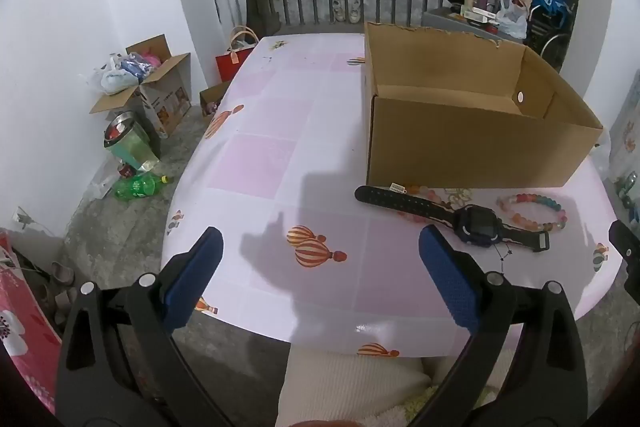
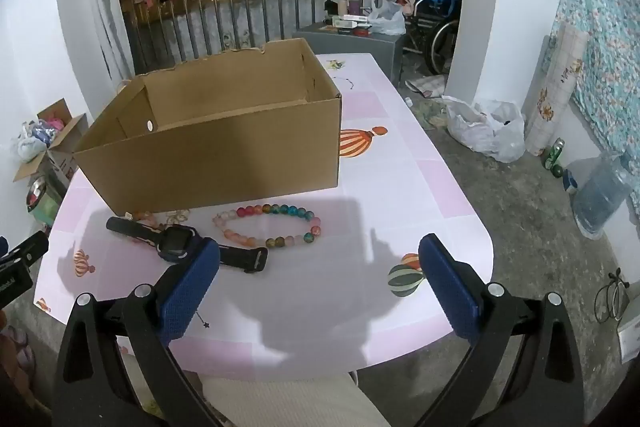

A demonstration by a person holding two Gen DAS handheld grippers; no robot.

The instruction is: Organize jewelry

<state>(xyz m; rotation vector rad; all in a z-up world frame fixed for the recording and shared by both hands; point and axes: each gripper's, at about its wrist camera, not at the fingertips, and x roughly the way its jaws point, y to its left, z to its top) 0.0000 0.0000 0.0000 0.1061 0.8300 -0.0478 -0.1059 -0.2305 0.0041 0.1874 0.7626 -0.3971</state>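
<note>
Both your left gripper [image 1: 320, 277] and right gripper [image 2: 319, 283] stand wide open, holding nothing. Ahead of your right gripper lie the beaded bracelet [image 2: 269, 225] and smartwatch [image 2: 176, 243]; the cardboard box [image 2: 224, 147] sits beyond.

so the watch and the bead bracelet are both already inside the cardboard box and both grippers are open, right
Not quite. The watch and the bead bracelet are not inside the cardboard box; both lie on the table in front of it, as the right wrist view shows. The rest holds: the left gripper and the right gripper are both open and hold nothing.
</note>
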